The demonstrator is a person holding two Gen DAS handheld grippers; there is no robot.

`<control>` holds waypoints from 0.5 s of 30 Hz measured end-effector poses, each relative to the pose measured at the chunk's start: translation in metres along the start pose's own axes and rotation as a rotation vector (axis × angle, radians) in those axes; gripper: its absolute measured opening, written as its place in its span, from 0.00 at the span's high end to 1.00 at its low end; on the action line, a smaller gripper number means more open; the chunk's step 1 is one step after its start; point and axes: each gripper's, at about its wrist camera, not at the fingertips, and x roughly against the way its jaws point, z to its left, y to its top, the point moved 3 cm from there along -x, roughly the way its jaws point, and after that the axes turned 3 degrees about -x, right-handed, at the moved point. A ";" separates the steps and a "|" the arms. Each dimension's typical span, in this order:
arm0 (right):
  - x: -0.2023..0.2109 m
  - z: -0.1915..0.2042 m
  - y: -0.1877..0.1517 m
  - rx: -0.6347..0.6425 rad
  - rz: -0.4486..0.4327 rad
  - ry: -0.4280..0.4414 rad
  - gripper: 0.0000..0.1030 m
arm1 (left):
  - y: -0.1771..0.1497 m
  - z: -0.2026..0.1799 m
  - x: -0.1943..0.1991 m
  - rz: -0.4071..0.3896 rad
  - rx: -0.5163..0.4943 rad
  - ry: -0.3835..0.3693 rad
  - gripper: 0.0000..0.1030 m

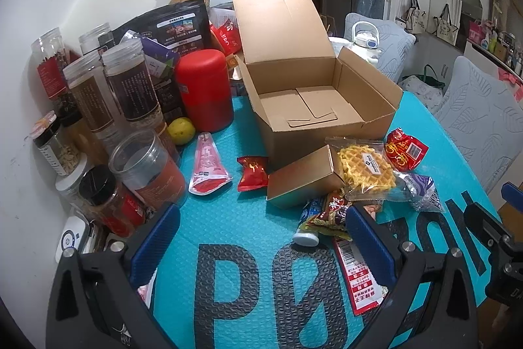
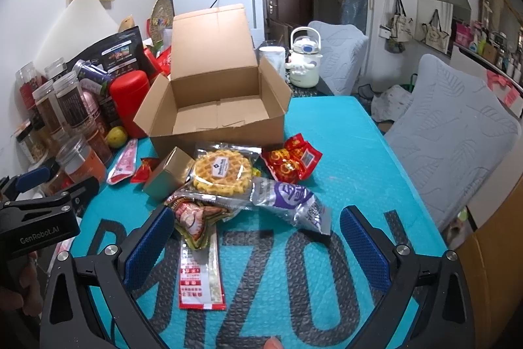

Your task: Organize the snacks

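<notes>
On the teal mat (image 1: pixel 248 218), at 12 o'clock from both my tools: cardboard box (image 1: pixel 313 107), lid flap up, inside bare but for its own bottom flaps.
Left gripper (image 1: pixel 261 237): my fingers spread wide over the mat, pinching nothing; the right pad (image 1: pixel 369 237) sits just beside the snack heap.
Right gripper (image 2: pixel 258 244): also spread, nothing between the blue pads (image 2: pixel 147 244); a long red-and-white packet (image 2: pixel 201 277) lies flat inside the gap, nearer the left pad.
Snack heap: waffle pack (image 2: pixel 224 170) on top, a purple-and-silver wrapper (image 2: pixel 294 198) at its 4 o'clock, a red pouch (image 2: pixel 291 161) at its 2 o'clock, a small brown carton (image 2: pixel 168 172) touching it at 9 o'clock, all just in front of the box.
Left view only: a blue-and-white capped bottle (image 1: pixel 307 228) under the heap, plus a white device (image 1: pixel 70 237) at 8 o'clock by the wall.
Right view only: a white kettle-shaped bottle (image 2: pixel 304 58) and a pale cup (image 2: pixel 273 56) behind the box at 1 o'clock; my left tool shows at 9 o'clock.
Both views: 1 red canister (image 1: pixel 204 89), a yellow-green fruit (image 1: pixel 181 130) at its foot, and clear jars (image 1: pixel 130 87) crowded at 10 o'clock; a pink pouch (image 1: pixel 209 165) and a small red sweet packet (image 1: pixel 251 172) lie left of the carton.
</notes>
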 end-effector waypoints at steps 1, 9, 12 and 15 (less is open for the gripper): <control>0.000 0.000 0.000 -0.001 -0.001 -0.001 0.00 | -0.001 -0.001 0.000 -0.001 0.000 0.000 0.00; 0.000 -0.002 0.002 -0.015 -0.010 -0.012 0.00 | -0.002 -0.003 -0.001 -0.008 -0.006 -0.029 0.00; 0.002 -0.002 0.002 -0.021 -0.017 -0.012 0.00 | -0.002 -0.003 -0.002 -0.011 -0.005 -0.054 0.00; 0.002 -0.002 0.000 -0.023 -0.015 -0.008 0.00 | -0.002 -0.004 -0.001 -0.012 -0.004 -0.067 0.00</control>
